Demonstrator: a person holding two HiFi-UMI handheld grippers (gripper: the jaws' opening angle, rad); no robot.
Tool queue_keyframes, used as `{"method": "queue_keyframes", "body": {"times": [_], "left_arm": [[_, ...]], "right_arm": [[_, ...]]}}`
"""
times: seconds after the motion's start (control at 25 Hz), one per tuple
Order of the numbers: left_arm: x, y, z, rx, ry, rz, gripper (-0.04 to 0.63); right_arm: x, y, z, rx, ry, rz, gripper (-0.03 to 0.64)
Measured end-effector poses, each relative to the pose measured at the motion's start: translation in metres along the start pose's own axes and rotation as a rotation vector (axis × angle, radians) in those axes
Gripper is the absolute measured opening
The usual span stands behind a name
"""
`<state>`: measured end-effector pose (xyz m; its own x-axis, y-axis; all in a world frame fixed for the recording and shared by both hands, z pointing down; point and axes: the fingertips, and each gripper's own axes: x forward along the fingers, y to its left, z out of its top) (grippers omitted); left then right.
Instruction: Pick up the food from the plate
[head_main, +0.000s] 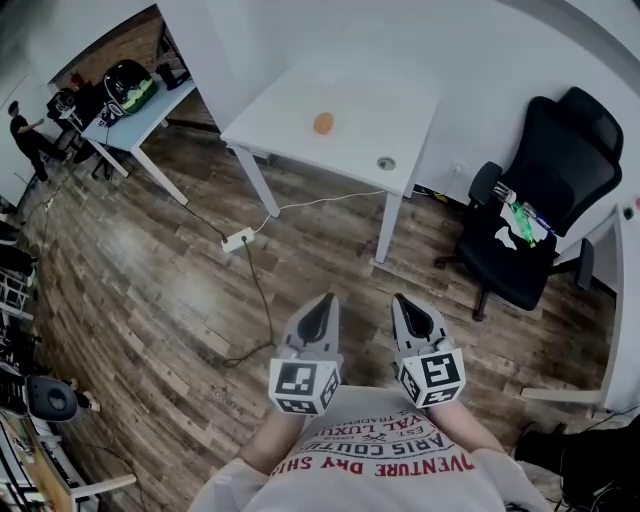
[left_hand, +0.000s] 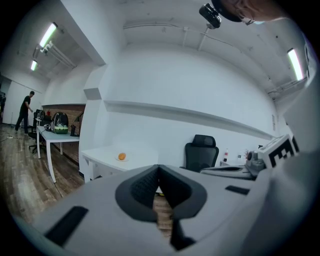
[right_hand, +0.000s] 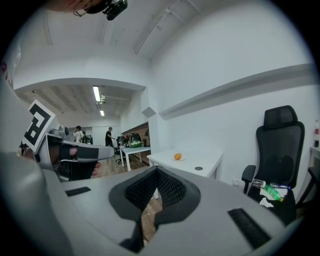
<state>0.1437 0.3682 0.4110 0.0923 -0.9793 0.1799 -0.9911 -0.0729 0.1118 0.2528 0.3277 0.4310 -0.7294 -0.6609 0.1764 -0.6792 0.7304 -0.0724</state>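
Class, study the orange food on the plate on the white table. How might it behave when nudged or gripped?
The orange food looks rounded, so a nudge would probably roll it off its shallow plate. It appears small, so it is likely light. It is too distant to judge firmness or slipperiness.

Orange food (head_main: 323, 123) lies on white table (head_main: 370, 105) (chair (head_main: 545, 200) nearby).

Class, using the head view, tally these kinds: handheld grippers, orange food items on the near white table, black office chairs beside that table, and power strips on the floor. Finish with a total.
Grippers: 2 (left gripper, right gripper)
Orange food: 1
Black office chair: 1
Power strip: 1
Total: 5
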Motion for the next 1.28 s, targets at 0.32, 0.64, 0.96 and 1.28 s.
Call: {"method": "queue_keyframes", "body": {"times": [0.32, 0.64, 0.96, 1.28], "left_arm": [[0.059, 0.098, 0.025, -0.065, 0.028, 0.013, 0.008], [0.128, 0.209, 0.062, -0.07, 0.044, -0.038, 0.008], [0.181, 0.307, 0.078, -0.064, 0.056, -0.076, 0.008], [0.224, 0.343, 0.07, -0.11, 0.089, -0.095, 0.008]], "right_arm": [[0.103, 0.004, 0.021, 0.005, 0.046, -0.022, 0.011], [0.222, 0.019, 0.053, 0.011, 0.07, -0.08, 0.011], [0.318, 0.037, 0.065, 0.018, 0.078, -0.121, 0.011], [0.372, 0.028, 0.067, 0.02, 0.108, -0.137, 0.011]]}}
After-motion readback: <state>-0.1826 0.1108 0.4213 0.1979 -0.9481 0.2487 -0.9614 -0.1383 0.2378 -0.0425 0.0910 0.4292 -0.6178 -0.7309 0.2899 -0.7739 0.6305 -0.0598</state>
